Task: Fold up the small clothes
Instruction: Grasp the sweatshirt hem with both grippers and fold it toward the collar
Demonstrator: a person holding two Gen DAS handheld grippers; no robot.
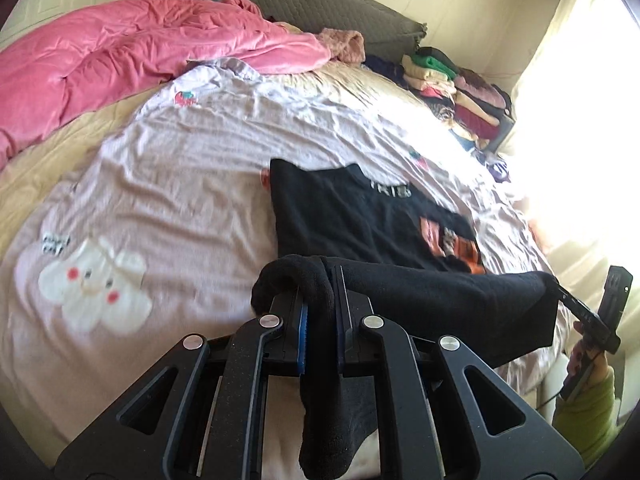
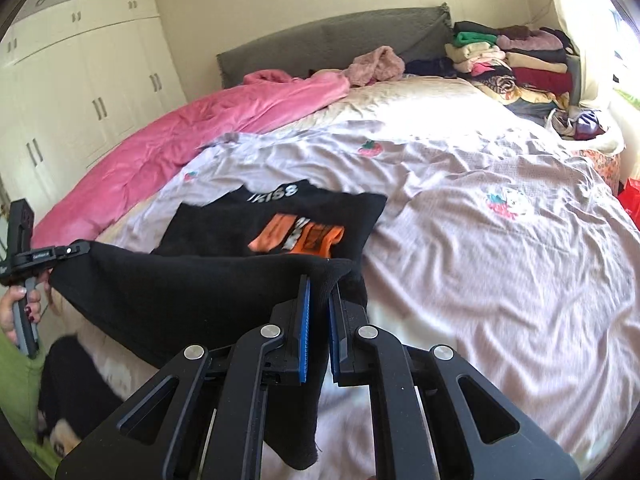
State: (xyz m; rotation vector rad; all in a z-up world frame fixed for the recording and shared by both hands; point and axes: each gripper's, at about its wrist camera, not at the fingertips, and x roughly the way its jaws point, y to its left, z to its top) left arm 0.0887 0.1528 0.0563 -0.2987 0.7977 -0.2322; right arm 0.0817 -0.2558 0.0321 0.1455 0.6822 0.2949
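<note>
Left wrist: pink duvet (image 1: 120, 52), clothes pile (image 1: 452, 88) beyond black garment (image 1: 360, 216).

A shirt (image 2: 280, 220) lies on the sheet (image 2: 460, 200) that covers the bed (image 2: 420, 92). Its near edge is lifted off the sheet, held between the left gripper (image 1: 320, 320) at one corner and the right gripper (image 2: 318, 320) at the other. A quilt (image 2: 180, 140) lies along the bed's left side. Stacked clothes (image 2: 512, 60) sit at the far right corner, before the headboard (image 2: 320, 40).

Black printed shirt (image 2: 280, 224) lies half-flat on bed, near edge lifted.
</note>
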